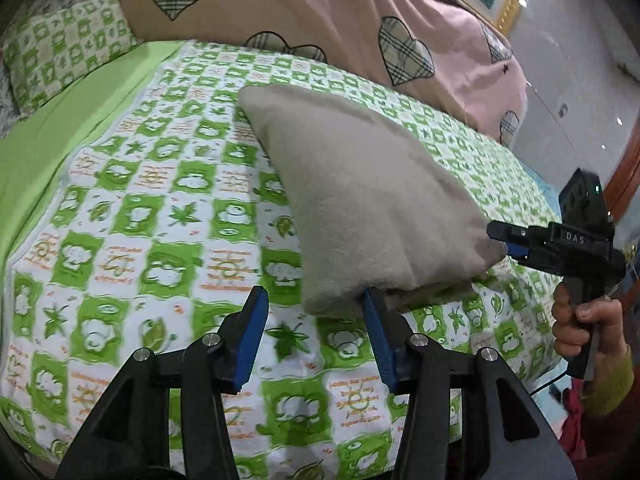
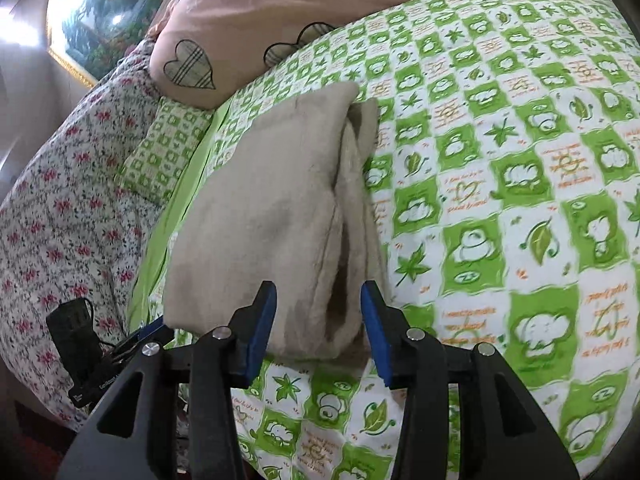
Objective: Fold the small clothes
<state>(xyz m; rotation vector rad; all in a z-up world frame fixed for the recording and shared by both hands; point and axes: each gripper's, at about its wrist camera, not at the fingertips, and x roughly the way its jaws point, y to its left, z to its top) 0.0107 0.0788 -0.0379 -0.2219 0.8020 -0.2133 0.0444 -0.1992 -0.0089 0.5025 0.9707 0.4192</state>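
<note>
A folded beige garment of soft, fleecy cloth (image 1: 360,200) lies on the bed, its nap matte and slightly fuzzy, its outline a rough wedge with rounded corners. From the right wrist view the same folded beige garment (image 2: 272,216) shows stacked layers along its right edge — plump rolls of cloth with a dark crease between them.

The left gripper (image 1: 316,340), black plastic arms with flat blue pads, stands spread; its right pad sits at the garment's near edge, the left pad well clear, nothing pinched. The right gripper (image 2: 318,332) is likewise spread, its blue pads on either side of the garment's near end, not pressing on it. In the left view a hand (image 1: 580,328) in a yellow-green cuff grips the right gripper's handle.

The bed is covered by a thin cotton sheet printed in green and white checks with leaves and cartoon animals (image 1: 160,220). Behind it lies a pink quilt with plaid heart patches (image 1: 320,12), beside it a matching checked pillow (image 1: 68,56) and a floral fabric (image 2: 60,208). A gilt-framed landscape picture (image 2: 100,12) hangs on the wall.
</note>
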